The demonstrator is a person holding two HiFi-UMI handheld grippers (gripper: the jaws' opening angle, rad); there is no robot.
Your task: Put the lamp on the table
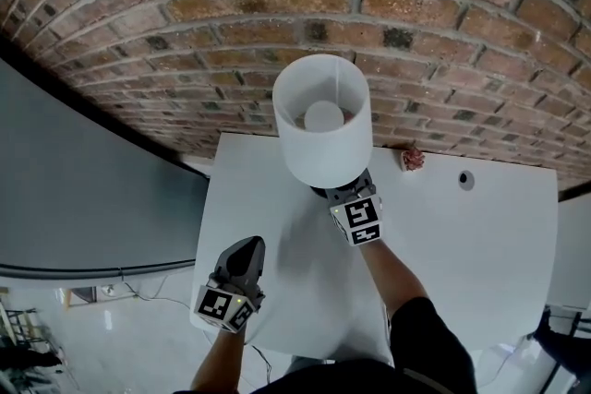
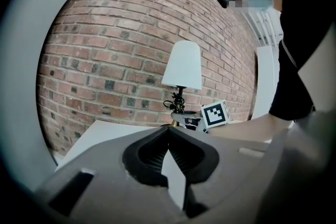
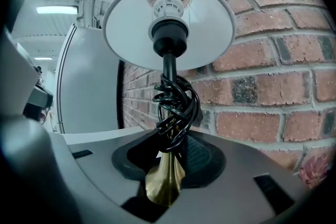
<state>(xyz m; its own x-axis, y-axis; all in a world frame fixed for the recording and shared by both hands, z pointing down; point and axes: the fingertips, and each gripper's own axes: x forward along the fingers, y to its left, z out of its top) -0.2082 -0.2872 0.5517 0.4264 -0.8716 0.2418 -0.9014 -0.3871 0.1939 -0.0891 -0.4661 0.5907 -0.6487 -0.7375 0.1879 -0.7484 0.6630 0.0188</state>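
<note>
The lamp (image 1: 323, 120) stands upright over the back of the white table (image 1: 462, 244), close to the brick wall; its white shade hides the stem from above. My right gripper (image 1: 346, 196) sits under the shade. In the right gripper view the brass foot (image 3: 164, 181) and the coiled black cord (image 3: 176, 105) lie between the pads, so the right gripper (image 3: 168, 165) is shut on the lamp. Whether the foot rests on the table I cannot tell. My left gripper (image 1: 246, 252) hovers over the table's front left, shut and empty (image 2: 169, 131), facing the lamp (image 2: 182, 65).
A brick wall (image 1: 185, 23) runs right behind the table. A small pink thing (image 1: 413, 159) lies at the table's back edge, with a round hole (image 1: 466, 180) to its right. A dark grey panel (image 1: 74, 189) stands left of the table.
</note>
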